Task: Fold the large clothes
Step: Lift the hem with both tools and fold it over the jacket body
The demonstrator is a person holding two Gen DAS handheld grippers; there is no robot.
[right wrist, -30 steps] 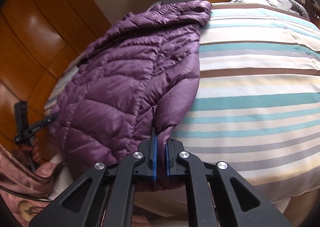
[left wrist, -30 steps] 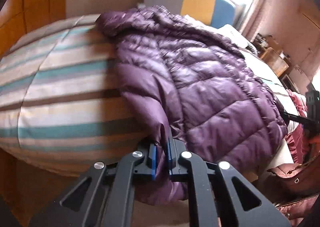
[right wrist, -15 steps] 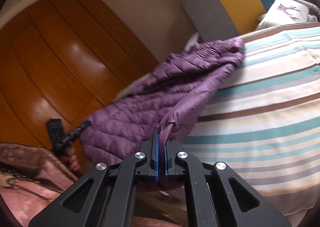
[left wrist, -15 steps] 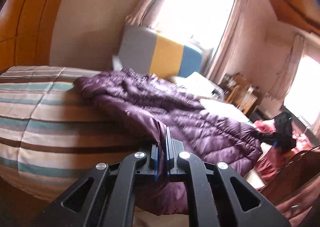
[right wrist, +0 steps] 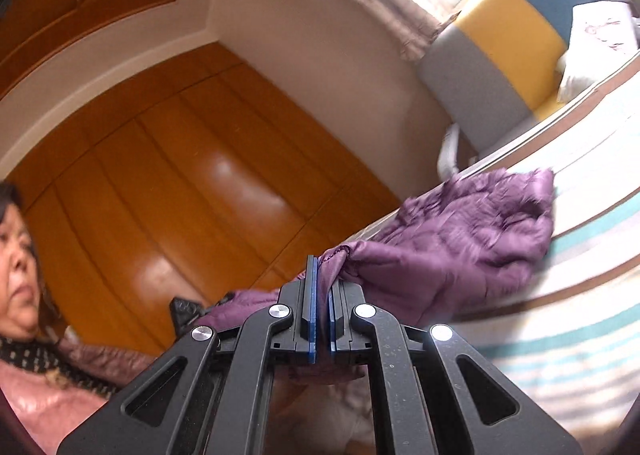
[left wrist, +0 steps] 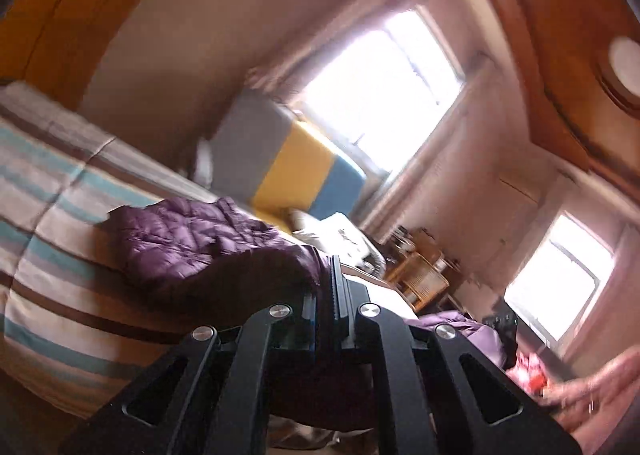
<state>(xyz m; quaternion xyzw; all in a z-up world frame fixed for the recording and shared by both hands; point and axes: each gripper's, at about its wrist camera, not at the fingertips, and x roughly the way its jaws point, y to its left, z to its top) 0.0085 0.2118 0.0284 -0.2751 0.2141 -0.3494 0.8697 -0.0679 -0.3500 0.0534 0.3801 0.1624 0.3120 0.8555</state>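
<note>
A purple quilted jacket (left wrist: 188, 239) lies on a bed with a striped cover (left wrist: 52, 255). My left gripper (left wrist: 334, 279) is shut on the jacket's near hem and holds it raised above the bed. In the right wrist view the jacket (right wrist: 460, 239) stretches from the bed to my right gripper (right wrist: 320, 279), which is shut on its other near corner, also lifted. The far part with the hood rests on the striped cover (right wrist: 580, 295). The other gripper shows small at the left (right wrist: 184, 311).
A grey, yellow and blue headboard (left wrist: 288, 167) stands at the far end with pillows (left wrist: 344, 231). Bright windows (left wrist: 384, 95) lie beyond. Wooden wardrobe doors (right wrist: 180, 195) line one side. The person's face (right wrist: 16, 255) and pink coat show at the left.
Both grippers have lifted the jacket's near edge high and tilted upward. The jacket has pulled off the bed's near side and bunches toward the headboard.
</note>
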